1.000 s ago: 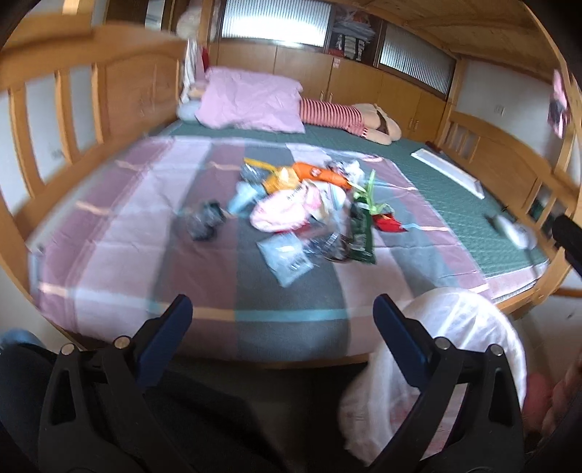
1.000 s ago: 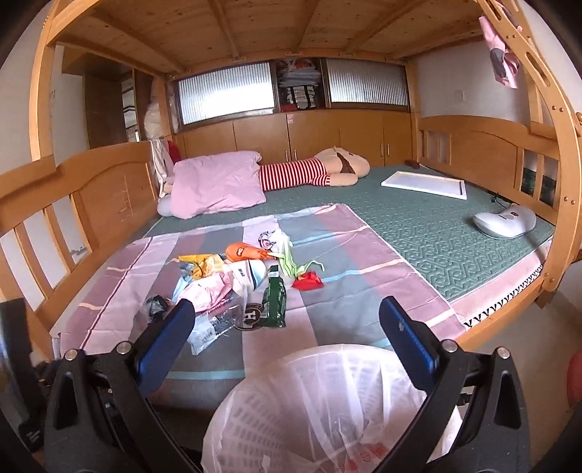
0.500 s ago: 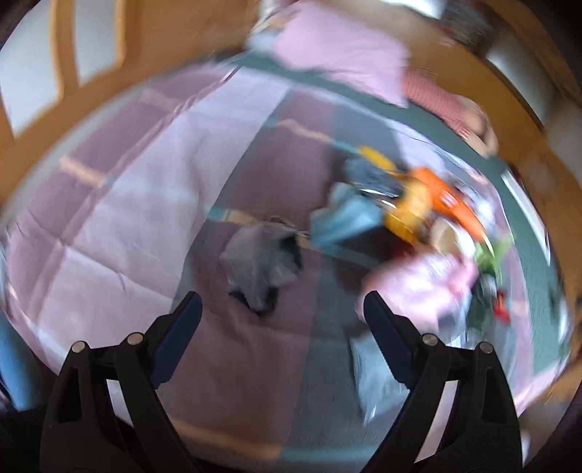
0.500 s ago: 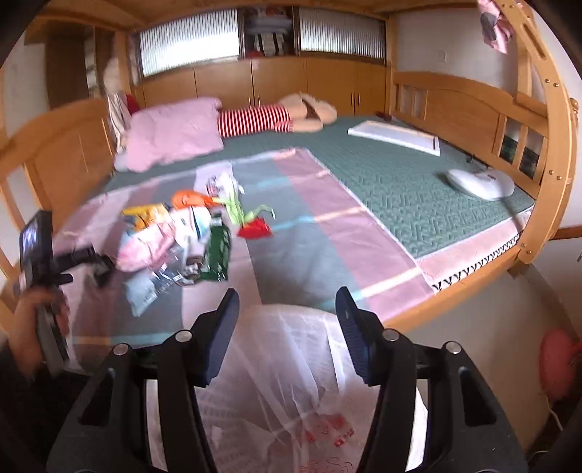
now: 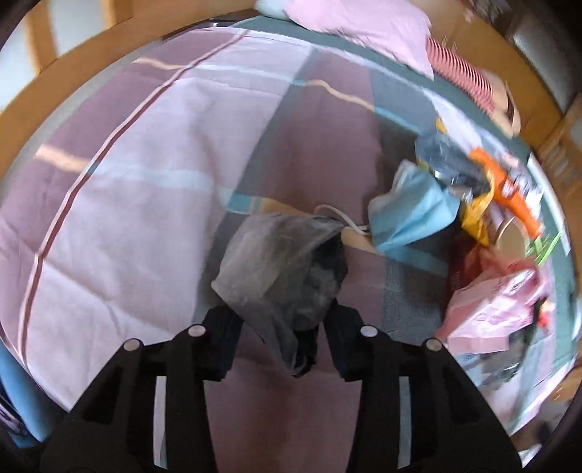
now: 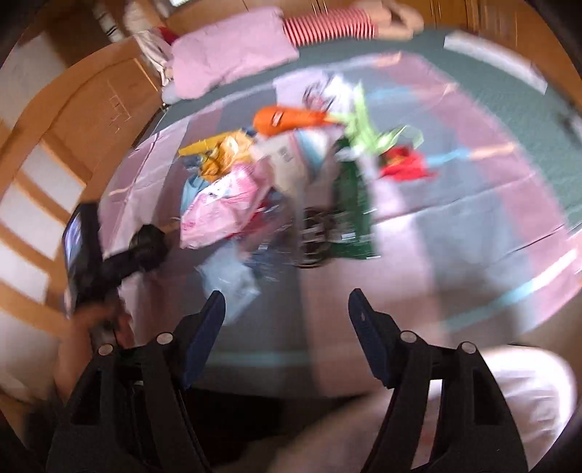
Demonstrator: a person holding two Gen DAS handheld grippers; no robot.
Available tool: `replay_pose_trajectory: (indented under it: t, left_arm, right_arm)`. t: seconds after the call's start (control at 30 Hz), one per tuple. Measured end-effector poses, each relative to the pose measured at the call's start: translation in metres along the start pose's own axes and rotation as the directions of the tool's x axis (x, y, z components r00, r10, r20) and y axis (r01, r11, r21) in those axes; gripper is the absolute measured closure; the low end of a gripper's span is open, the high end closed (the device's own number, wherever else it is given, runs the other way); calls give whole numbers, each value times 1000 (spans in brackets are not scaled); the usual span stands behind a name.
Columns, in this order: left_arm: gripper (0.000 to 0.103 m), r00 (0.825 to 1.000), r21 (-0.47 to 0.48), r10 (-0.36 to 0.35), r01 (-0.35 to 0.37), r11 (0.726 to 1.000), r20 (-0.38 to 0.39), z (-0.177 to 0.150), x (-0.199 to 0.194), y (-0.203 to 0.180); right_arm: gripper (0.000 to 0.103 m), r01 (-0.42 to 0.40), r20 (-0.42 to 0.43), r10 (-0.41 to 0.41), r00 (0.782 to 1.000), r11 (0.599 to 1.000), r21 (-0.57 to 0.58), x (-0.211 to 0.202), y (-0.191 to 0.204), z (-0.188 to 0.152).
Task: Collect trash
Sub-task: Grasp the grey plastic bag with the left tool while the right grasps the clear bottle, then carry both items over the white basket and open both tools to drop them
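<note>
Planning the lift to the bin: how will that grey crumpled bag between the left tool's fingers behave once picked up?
The grey bag looks thin and wrinkled, so probably floppy and light. It would likely droop from the left tool; its smooth film may slip unless pinched firmly.

Striped pink, mauve and grey bedsheet (image 5: 152, 203) spread over a green mattress cover (image 6: 483, 78). Pink pillow (image 6: 229, 60) at the head, just beside a red-and-white striped bolster (image 6: 327, 27). Wooden bed frame (image 6: 91, 109) along the side.
</note>
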State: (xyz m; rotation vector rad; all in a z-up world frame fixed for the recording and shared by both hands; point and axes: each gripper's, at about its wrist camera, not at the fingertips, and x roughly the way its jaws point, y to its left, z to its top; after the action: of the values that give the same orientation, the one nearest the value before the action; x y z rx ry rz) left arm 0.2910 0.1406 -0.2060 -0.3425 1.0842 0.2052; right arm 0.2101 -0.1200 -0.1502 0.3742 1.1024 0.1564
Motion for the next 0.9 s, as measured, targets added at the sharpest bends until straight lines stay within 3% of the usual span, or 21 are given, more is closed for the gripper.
replay_pose_trajectory:
  t: [0.07,0.2,0.3,0.37,0.67,0.8,0.9]
  left_arm:
    - [61,998,-35,-36,38,999,41,-8,-16,10]
    - [61,981,7,-147,148,989,129,-40,-56,0]
    - [61,971,73,-185,176,982,150,-57,-68,-17]
    - [61,960,90,-225,212,973,166,-67,-76,-19]
    - [62,881,87,-420,411,907,216,-94,-105,-10]
    - [62,856,171,-458,427,888,241,-114,-123,-18]
    - [62,822,213,-521,480,851,228,-135,-135,-25]
  right_arm:
    - [33,-7,-56,8,998,1000,30,28,10,5]
    - [34,42,-172,-24,985,994,104,84,20,6]
    - [67,89,-134,-75,988,991,97,93,23,5]
    - [89,60,-108,-52,993,996,73,85,26,4]
    - [97,-31,65,29,997,999,32,-9,-2,-16]
    - [97,-85,210,85,974,996,-8,-73,-24,-38]
    - [97,-83,296,97,950,995,-61,-121,-39,-58]
